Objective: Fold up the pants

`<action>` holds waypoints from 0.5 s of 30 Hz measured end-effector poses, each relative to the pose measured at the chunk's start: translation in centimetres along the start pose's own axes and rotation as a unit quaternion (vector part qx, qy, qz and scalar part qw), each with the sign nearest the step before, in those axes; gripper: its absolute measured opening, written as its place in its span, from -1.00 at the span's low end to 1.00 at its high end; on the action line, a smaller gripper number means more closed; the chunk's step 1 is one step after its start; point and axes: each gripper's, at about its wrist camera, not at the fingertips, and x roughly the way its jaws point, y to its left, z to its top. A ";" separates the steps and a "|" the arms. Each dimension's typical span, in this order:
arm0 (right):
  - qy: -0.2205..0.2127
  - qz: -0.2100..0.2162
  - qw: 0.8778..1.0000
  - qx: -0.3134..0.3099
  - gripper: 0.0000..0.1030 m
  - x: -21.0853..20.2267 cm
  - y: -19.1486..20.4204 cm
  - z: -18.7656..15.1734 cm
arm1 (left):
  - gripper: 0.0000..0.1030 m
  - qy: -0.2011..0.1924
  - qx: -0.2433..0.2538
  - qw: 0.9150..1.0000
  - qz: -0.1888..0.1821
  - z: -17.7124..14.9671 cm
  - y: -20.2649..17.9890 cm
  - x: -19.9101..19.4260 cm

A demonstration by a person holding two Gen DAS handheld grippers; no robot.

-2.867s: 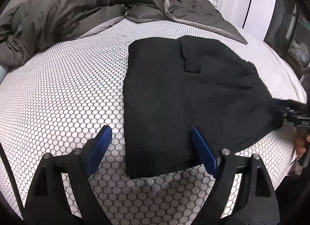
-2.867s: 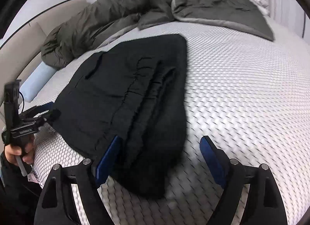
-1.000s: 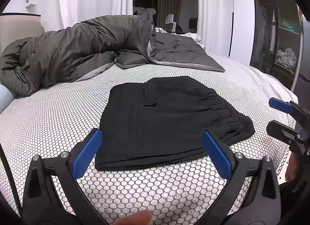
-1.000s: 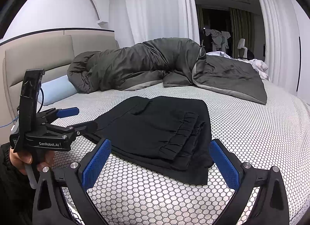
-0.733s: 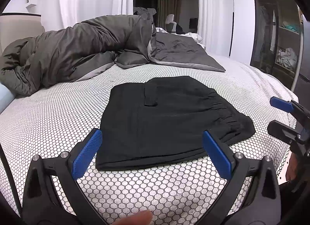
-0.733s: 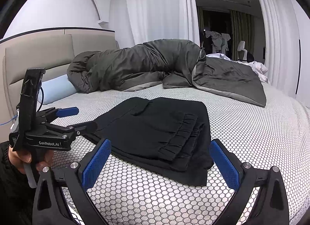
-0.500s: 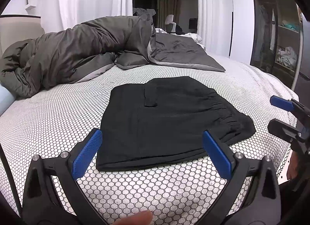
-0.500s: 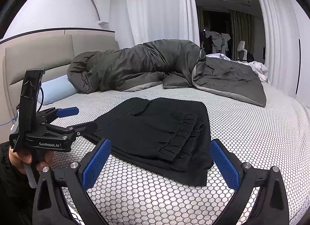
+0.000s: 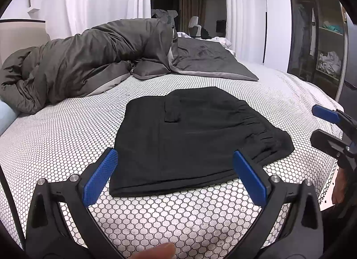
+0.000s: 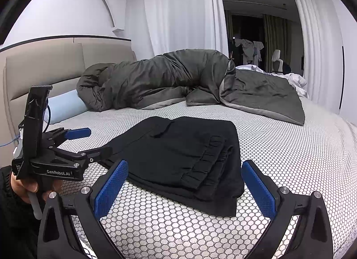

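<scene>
Honeycomb-print bed (image 9: 55,138) carries the load. Black pants (image 9: 191,138), folded into a compact stack, lie just ahead of both grippers, touching neither. Left gripper (image 9: 176,175) and right gripper (image 10: 184,184), 2 in all, hang spread and empty, apparently because folding is finished.

Soft, even indoor light fills both views and casts only faint shadows. White curtains (image 10: 178,13) glow brightest; the doorway beside them is dark. Fisheye bending curves the edges, with black vignette at corners. Focus is sharp.
</scene>
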 end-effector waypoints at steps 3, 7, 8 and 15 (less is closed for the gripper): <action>0.001 0.001 1.000 -0.002 1.00 0.0 0.1 0.0 | 0.99 0.001 0.000 1.000 0.000 0.0 0.0 0.0; 0.002 0.000 1.000 -0.003 1.00 0.2 0.2 0.0 | 0.99 0.001 0.000 1.000 0.000 0.0 -0.1 0.0; 0.001 0.000 1.000 -0.002 1.00 0.2 0.2 0.0 | 0.99 0.000 0.001 1.000 0.000 0.0 -0.1 -0.1; 0.003 0.001 1.000 -0.003 1.00 0.2 0.2 0.0 | 0.99 0.000 0.002 1.000 0.001 0.0 -0.3 -0.1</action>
